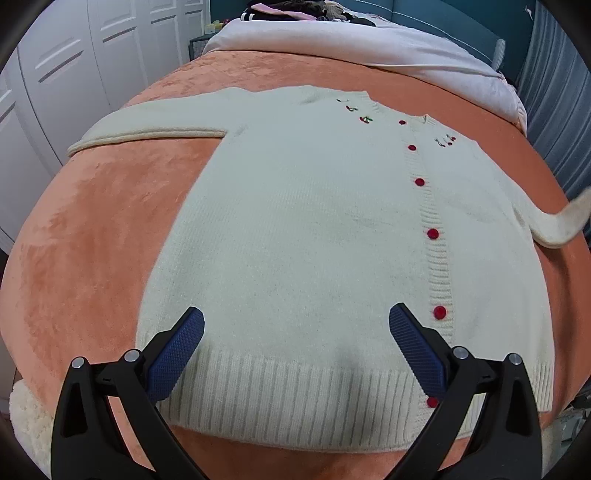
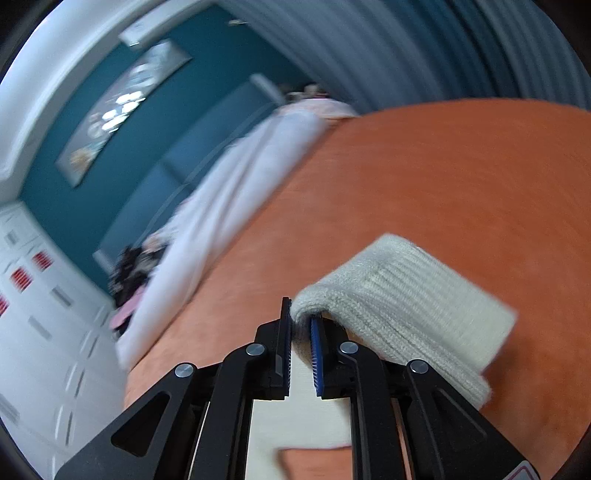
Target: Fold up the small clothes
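Observation:
A cream knit cardigan (image 1: 314, 229) with red buttons (image 1: 432, 233) lies flat, front up, on the orange bed cover (image 1: 96, 236). Its left sleeve (image 1: 155, 122) stretches out to the left. My left gripper (image 1: 295, 332) is open and empty, hovering over the ribbed hem. The right sleeve (image 1: 565, 221) is lifted off the bed at the right edge of the left wrist view. My right gripper (image 2: 300, 325) is shut on the ribbed cuff (image 2: 402, 299) of that sleeve, which drapes over its right finger above the orange cover (image 2: 461, 177).
A white duvet (image 1: 369, 48) lies folded at the head of the bed, with dark clothes (image 1: 295, 9) piled behind it. White wardrobe doors (image 1: 74, 74) stand to the left. Blue-grey curtains (image 1: 557, 96) hang on the right. A fluffy cream item (image 1: 26, 413) sits at the lower left.

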`<state>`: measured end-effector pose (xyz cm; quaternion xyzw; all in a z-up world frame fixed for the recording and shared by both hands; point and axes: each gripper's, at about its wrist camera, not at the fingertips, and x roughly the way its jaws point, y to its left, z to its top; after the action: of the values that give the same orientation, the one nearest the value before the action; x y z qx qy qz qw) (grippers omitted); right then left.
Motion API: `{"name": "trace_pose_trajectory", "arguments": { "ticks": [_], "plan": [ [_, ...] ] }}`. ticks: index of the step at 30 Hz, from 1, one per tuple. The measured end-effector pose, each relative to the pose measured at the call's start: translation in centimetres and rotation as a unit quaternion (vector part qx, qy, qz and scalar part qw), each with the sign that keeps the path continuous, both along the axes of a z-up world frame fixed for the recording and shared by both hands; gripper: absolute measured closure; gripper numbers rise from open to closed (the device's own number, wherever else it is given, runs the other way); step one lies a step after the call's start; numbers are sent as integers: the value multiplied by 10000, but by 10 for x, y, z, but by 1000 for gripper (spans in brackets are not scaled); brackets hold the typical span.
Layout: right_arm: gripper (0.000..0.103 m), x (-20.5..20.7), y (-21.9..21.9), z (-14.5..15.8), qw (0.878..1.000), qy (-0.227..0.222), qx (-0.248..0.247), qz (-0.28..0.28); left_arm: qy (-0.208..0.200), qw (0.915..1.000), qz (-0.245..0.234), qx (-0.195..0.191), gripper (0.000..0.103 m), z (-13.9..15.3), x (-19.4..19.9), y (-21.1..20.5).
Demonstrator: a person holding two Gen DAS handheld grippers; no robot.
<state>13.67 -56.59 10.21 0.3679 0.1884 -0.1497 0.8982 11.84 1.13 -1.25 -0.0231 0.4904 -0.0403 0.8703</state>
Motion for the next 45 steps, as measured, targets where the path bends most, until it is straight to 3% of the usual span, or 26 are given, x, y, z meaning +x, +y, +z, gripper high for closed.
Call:
{"name": "trace_pose_trajectory", "arguments": {
  "ticks": [2,5,6,8,11,13,15,17,18,23,24,26,27,28,29,30,31,36,38,40,42,43,45],
  "plan": [
    [91,37,71,43,9930,-433,-426,1010,-84,9999,47,-71,5,4,5,3],
    [88,82,183,56,9661,-628,-706,2403,-300,9991,127,-266,5,17,16,8],
    [87,94,215,47,9573,-577,-749,2733,-345,9986,150,-372,5,21,21,10],
    [75,121,279,8,9398,-189,-861,3303,-358,9965,216,-720,5,28,35,13],
    [75,137,324,-58,9271,594,-894,3591,-325,9921,263,-1186,5,32,65,12],
    [75,128,321,-82,9304,870,-877,3450,-265,9892,161,-1435,5,29,90,6],
    [72,104,289,-94,9429,949,-575,3142,-188,9874,85,-1569,5,22,115,-3],
    [52,79,255,-102,9604,1000,-313,2583,-101,9867,79,-1619,5,9,142,-13],
    [48,67,240,-108,9673,1007,-169,2323,-28,9863,143,-1645,5,1,156,-17],
    [48,54,165,-133,9813,1140,596,1433,423,9724,621,-2210,6,-38,204,-28],
    [48,57,155,-136,9815,1144,713,1361,440,9709,651,-2264,9,-42,208,-30],
    [48,63,144,-150,9803,1155,1050,1212,503,9686,605,-2360,33,-46,215,-36],
    [48,65,142,-156,9795,1137,1182,1170,498,9682,544,-2392,43,-45,218,-39],
    [57,69,143,-161,9788,1124,1283,1132,509,9697,475,-2341,60,-44,223,-44],
    [78,73,145,-164,9788,1124,1318,1097,470,9715,408,-2289,81,-41,226,-47],
    [90,80,146,-164,9790,1184,1273,1063,394,9728,314,-2259,87,-36,229,-50],
    [91,82,148,-160,9796,1180,1216,1078,252,9727,208,-2296,90,-25,233,-51],
    [93,74,158,-82,9908,30,671,1173,-887,9576,-109,-2739,92,50,229,-38],
    [94,67,166,-73,9911,-212,414,1250,-1057,9559,-119,-2737,91,56,226,-33],
    [94,80,170,-101,9911,271,283,1275,-806,9655,-75,-2477,91,30,228,-32],
    [94,93,166,-159,9838,1223,543,1195,-120,9756,88,-2192,91,-24,233,-35],
    [97,92,164,-181,9805,1457,652,1148,121,9790,179,-2029,91,-43,231,-35],
    [96,85,164,-177,9840,1235,623,1120,-17,9788,177,-2041,90,-61,218,-31]
  ]
}}
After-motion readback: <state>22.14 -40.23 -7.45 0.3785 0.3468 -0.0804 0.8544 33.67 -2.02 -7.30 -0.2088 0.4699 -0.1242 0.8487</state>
